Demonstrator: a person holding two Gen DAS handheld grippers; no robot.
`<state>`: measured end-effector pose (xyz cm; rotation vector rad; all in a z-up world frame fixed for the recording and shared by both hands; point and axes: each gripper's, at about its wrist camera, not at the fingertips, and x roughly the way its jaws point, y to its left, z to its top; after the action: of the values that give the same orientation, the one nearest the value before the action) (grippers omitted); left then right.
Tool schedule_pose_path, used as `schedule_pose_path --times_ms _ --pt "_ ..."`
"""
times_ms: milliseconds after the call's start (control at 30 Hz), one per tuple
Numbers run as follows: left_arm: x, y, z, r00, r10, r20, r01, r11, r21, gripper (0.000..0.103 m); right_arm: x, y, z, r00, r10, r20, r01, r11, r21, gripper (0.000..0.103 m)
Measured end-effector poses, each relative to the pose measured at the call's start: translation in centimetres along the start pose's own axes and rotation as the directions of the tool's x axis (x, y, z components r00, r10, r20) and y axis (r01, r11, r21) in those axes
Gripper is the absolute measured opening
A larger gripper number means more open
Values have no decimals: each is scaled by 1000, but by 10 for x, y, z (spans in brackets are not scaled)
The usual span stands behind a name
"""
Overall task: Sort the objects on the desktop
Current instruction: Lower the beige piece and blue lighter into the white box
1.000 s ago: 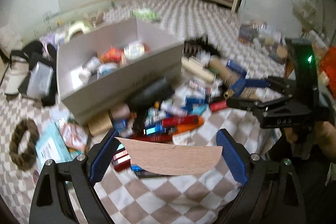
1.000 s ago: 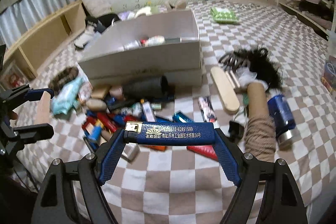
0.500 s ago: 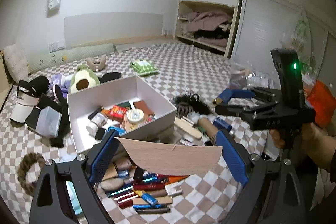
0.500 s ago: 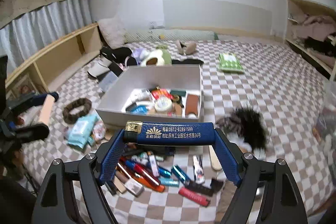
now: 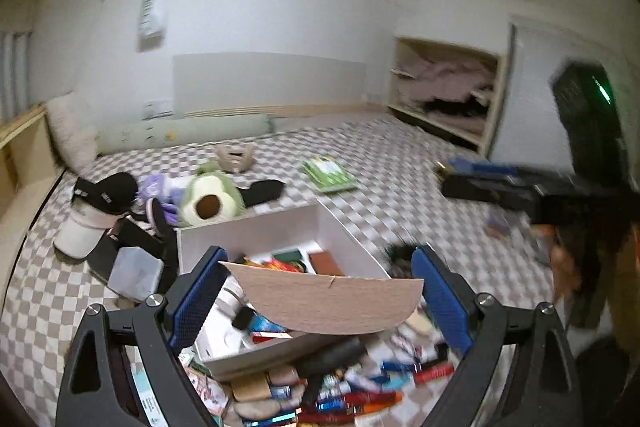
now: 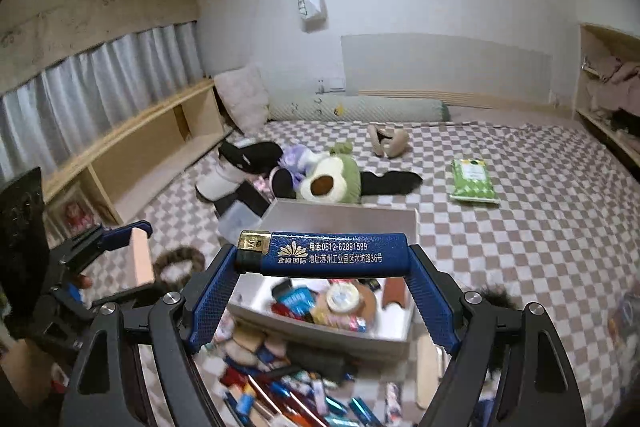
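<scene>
Tools both higher than a second ago, now over the white box [image 6: 332, 333] instead of the clutter.
My left tool [image 5: 318, 297] clamps a tan wooden piece [image 5: 324, 301]; my right tool [image 6: 322, 291] clamps a blue lighter [image 6: 328, 254] printed "0512-62891599". A bag on the wall [image 6: 309, 3] reads "SWEET".

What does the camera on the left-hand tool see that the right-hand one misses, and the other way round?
Only the left wrist view faces the flat tan wooden board clamped in the left tool; it also shows the open closet of pink bedding.

Only the right wrist view shows the printed side of the blue lighter gripped by the right tool, plus grey curtains and a long wooden shelf.

Both show the white sorting box, avocado plush toy and green packet.
</scene>
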<state>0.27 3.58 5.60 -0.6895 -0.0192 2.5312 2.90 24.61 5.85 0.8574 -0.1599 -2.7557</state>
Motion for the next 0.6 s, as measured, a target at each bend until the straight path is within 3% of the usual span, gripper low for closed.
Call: schedule_pose_path --times_ms 100,233,467,600 --pt "13 18 17 1000 19 -6 -19 996 -89 94 14 -4 11 999 40 9 -40 998 41 83" --pt "32 42 35 999 34 -29 -39 978 -207 94 45 -12 20 999 26 -29 -24 996 85 83" --pt "79 62 35 993 52 -103 -80 954 -289 94 115 -47 16 991 43 -128 -9 968 251 83" --pt "108 66 27 988 51 -148 -92 953 -290 94 168 -65 3 977 40 -211 29 948 317 83"
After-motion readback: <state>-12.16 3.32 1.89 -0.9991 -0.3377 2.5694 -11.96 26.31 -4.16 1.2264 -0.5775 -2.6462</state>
